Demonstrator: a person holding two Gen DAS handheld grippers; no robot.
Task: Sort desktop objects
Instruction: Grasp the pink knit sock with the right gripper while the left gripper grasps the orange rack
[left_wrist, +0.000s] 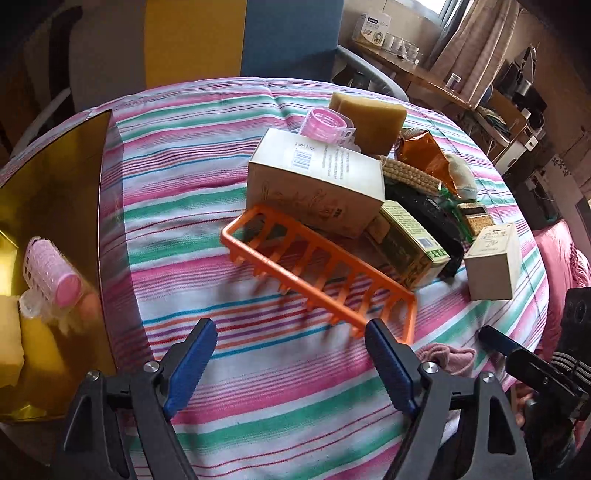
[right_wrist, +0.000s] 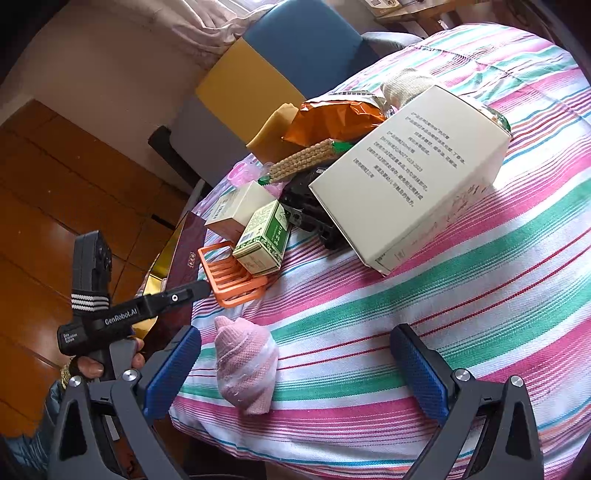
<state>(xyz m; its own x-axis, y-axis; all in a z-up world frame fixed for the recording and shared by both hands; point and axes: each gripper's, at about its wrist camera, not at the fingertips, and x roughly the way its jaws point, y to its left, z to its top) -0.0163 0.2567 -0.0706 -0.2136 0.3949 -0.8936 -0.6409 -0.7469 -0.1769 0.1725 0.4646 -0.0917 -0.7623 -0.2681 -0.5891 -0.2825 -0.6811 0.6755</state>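
Observation:
An orange plastic rack (left_wrist: 317, 273) lies on the striped tablecloth (left_wrist: 258, 406) just beyond my open, empty left gripper (left_wrist: 291, 343). Behind it a pile holds a big cream box (left_wrist: 317, 181), a green box (left_wrist: 410, 243), a small white box (left_wrist: 491, 266), a pink hair roller (left_wrist: 327, 123) and a sponge (left_wrist: 369, 118). A gold box (left_wrist: 48, 229) at the left holds another pink roller (left_wrist: 51, 273). My right gripper (right_wrist: 295, 369) is open over a pink knitted sock (right_wrist: 245, 363). The left gripper also shows in the right wrist view (right_wrist: 199, 286), beside the rack (right_wrist: 231, 277).
An orange snack bag (right_wrist: 332, 118), a woven strip (right_wrist: 303, 158) and a black object (right_wrist: 314, 218) lie in the pile. A dark red lid (right_wrist: 188, 247) leans at the table's edge. A blue and yellow chair (right_wrist: 280, 62) stands behind the table.

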